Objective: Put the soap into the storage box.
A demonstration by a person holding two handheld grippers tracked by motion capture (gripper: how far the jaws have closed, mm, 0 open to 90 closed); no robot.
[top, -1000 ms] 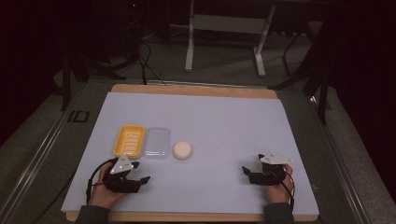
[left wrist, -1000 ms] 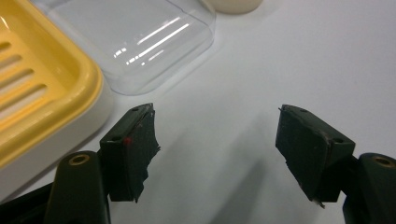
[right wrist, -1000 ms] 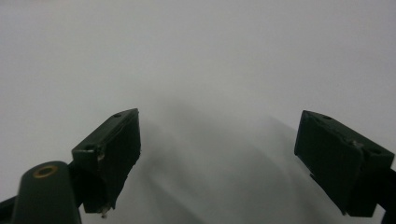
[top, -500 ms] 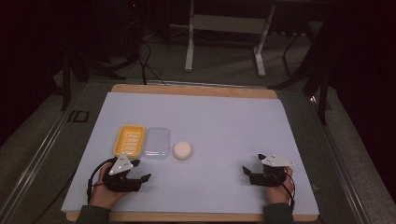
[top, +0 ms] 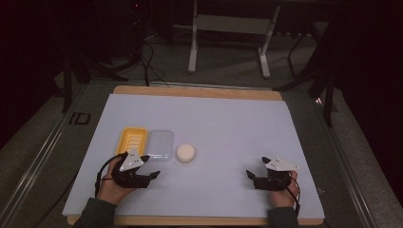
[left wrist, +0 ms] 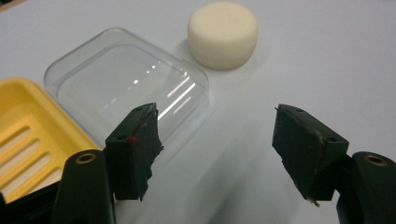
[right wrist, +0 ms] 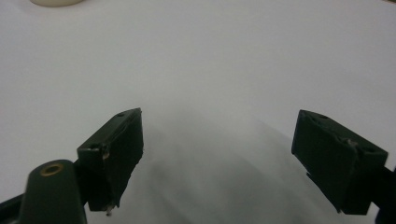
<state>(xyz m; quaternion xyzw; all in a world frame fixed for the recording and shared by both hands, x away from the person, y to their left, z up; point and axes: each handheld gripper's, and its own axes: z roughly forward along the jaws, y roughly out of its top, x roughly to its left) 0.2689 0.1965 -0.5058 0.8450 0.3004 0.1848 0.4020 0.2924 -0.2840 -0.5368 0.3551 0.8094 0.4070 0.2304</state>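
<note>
A yellow soap dish [top: 131,140] with a slotted floor lies at the left of the white mat, and a clear plastic lid [top: 159,145] lies right beside it. To their right sits a white round puck [top: 185,152]. My left gripper [top: 151,168] hovers just in front of the lid. In the left gripper view the lid [left wrist: 126,79], the dish [left wrist: 28,135] and the puck [left wrist: 223,33] lie beyond my left gripper [left wrist: 215,112]. Its jaws have just been closing, stand apart and hold nothing. My right gripper [top: 254,171] rests at the mat's front right. In its own view my right gripper [right wrist: 219,114] is open over bare mat.
The white mat [top: 214,118] covers a wooden tabletop [top: 199,91]. Beyond the table stand a metal frame [top: 228,28] and floor cables [top: 147,61] in the dark. An edge of the puck [right wrist: 56,2] shows at the top of the right gripper view.
My left gripper has lifted slightly and shifted a little toward the lid. The right hand and the objects on the mat have stayed put.
</note>
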